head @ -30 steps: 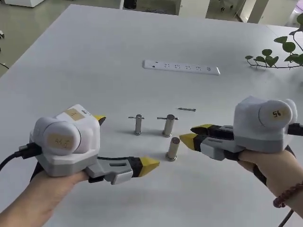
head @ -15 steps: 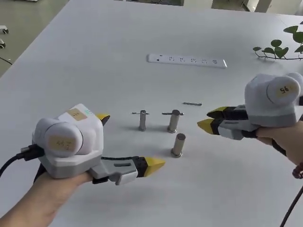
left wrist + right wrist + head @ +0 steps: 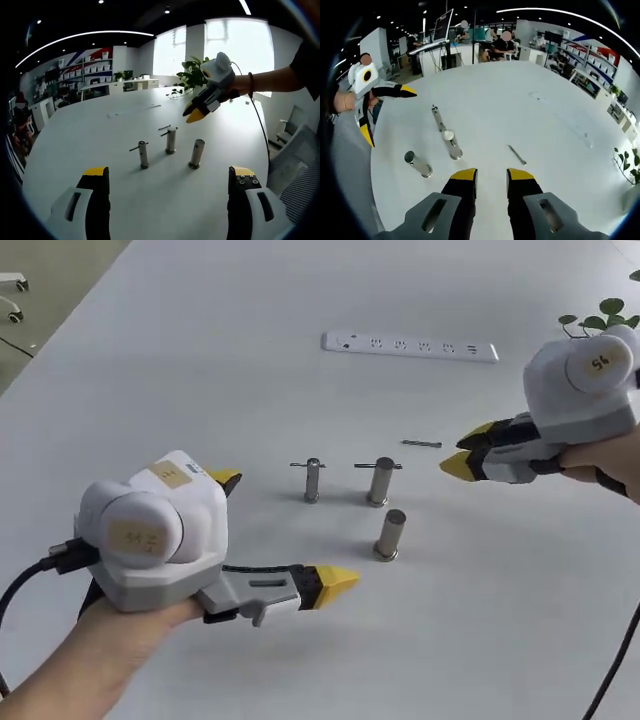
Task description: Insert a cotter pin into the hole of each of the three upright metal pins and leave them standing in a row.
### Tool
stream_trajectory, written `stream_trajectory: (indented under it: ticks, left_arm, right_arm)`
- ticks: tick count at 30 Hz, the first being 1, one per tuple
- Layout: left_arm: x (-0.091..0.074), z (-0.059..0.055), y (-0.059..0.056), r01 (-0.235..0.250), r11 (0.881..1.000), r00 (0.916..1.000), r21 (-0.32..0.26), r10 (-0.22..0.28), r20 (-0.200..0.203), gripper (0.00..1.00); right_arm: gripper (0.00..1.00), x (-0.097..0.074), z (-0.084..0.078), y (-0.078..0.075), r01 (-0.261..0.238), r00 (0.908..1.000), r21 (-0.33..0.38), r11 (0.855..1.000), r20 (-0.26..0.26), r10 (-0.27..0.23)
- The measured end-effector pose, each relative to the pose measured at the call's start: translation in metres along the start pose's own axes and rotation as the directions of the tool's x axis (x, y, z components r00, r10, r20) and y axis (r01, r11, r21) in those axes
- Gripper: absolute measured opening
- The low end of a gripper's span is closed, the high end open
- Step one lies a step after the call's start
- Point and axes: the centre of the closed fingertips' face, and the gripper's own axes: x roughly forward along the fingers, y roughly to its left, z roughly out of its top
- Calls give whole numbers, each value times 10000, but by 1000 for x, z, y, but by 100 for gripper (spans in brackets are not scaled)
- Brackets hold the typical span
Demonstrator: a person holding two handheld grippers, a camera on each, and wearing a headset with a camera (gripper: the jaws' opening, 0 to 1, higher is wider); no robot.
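Observation:
Three metal pins stand on the white table. The left pin (image 3: 312,480) and the middle pin (image 3: 379,481) each carry a cotter pin through the top. The third pin (image 3: 390,535), nearer me, has none. A loose cotter pin (image 3: 421,444) lies flat behind them, just left of my right gripper (image 3: 467,448), which hovers open and empty. In the right gripper view that cotter pin (image 3: 516,154) lies just ahead of the jaws. My left gripper (image 3: 282,530) is wide open and empty at the near left; its view faces the pins (image 3: 171,140).
A white power strip (image 3: 410,346) lies further back on the table. A leafy plant (image 3: 600,315) reaches in at the far right edge. Bare table surrounds the pins on all sides. People sit at desks far behind the table.
My right gripper has drawn back from the bare pin, up and to the right, and now sits beside the loose cotter pin. The left gripper has hardly moved. The head camera has shifted.

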Motion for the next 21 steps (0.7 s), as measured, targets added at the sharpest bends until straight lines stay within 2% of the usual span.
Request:
stream_trajectory:
  ticks: [4,8,21]
  left_arm:
    - [0,0,1,-29,10000,10000,-32,29,-17,99]
    - [-1,0,1,-28,10000,10000,-13,28,-16,99]
    - [-1,-7,5,-103,9998,9997,-167,99,-245,97]
  right_arm:
    - [18,9,-4,-4,-293,9989,-277,9992,-381,283]
    - [18,19,-12,-14,-259,9953,-551,9981,-943,206]
    - [17,35,-15,-35,-247,9925,-424,9988,-1204,195]
